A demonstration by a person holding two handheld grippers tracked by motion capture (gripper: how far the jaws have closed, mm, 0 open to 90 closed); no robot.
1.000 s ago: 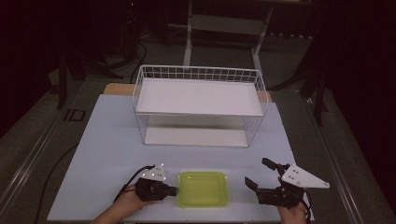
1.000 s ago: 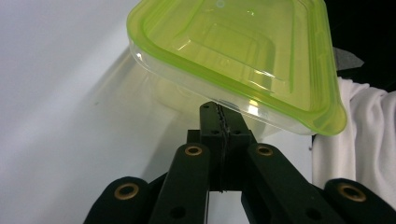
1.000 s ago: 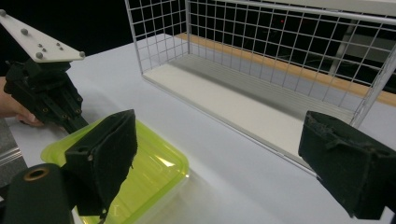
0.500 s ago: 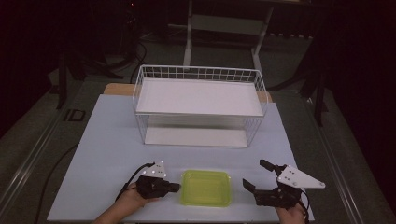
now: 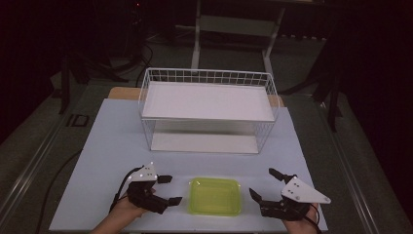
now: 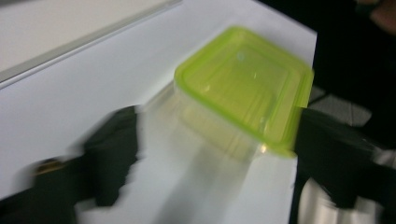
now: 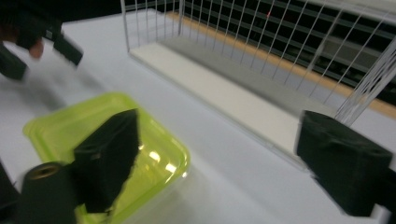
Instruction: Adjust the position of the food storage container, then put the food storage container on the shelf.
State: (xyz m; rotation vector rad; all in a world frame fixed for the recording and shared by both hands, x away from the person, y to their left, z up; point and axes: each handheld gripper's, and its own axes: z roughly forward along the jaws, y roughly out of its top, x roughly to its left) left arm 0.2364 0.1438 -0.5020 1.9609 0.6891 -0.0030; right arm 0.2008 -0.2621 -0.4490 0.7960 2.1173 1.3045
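Dark room all around, with a pale blue-white tabletop (image 5: 112, 146) lit in the middle. Up at 12 o'clock sits a white wire two-tier rack (image 5: 207, 109), nothing on its shelves. Down at 6 o'clock, right by the near edge, is a lime-green translucent plastic lidded container (image 5: 215, 196), lying flat. The left tool (image 5: 168, 190) sits at its 9 o'clock, jaws spread wide and holding nothing; the right tool (image 5: 267, 185) is at its 3 o'clock, same deal, wide open and empty. Neither touches the box, both are just beside it. Looks to me like the approach step before a two-sided pickup. Next move probably needs both tools closing in on the short ends evenly, so the box doesn't skid off the edge.
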